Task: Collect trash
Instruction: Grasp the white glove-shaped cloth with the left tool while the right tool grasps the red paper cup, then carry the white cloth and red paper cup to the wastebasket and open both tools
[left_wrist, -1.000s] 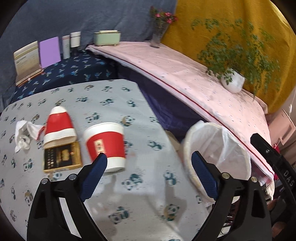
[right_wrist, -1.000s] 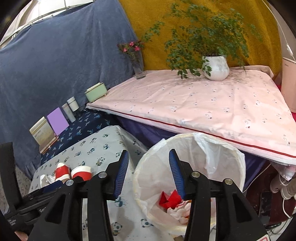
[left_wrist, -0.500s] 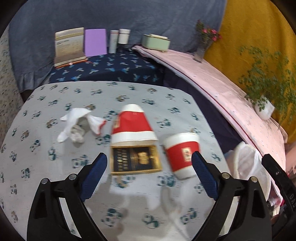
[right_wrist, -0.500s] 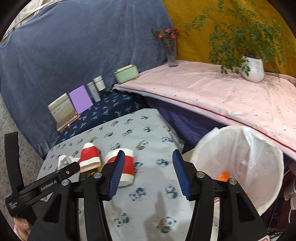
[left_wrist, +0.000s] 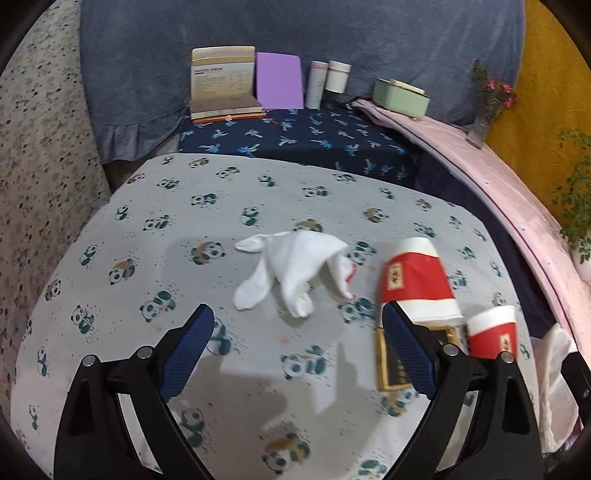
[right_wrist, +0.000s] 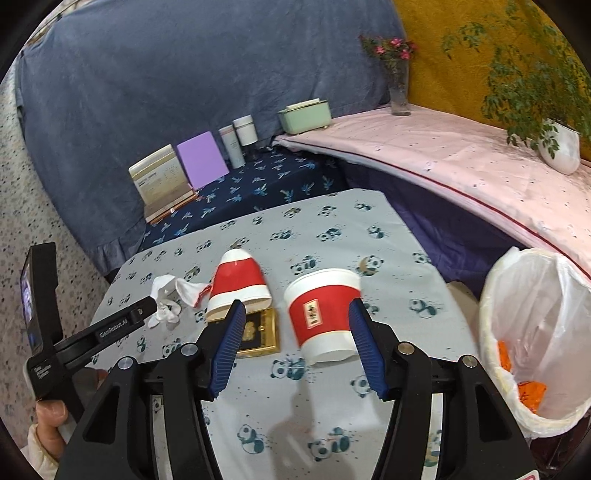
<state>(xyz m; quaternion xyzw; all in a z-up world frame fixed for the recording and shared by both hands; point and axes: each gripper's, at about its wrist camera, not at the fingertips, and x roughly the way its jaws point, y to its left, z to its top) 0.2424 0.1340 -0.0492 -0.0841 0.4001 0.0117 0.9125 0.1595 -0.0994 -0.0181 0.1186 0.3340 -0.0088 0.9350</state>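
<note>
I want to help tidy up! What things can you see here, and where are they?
paper cups: two, red and white, lying on the panda table
tissue: one, white, crumpled left of the cups
flat box: one, black and gold, under one cup's mouth
bin: one, white liner, right of the table
booklet, purple card, two tubes, green box: back ledge
flower vase, potted plant: pink shelf
left claw: open, facing the tissue
right claw: open, around a cup
</note>
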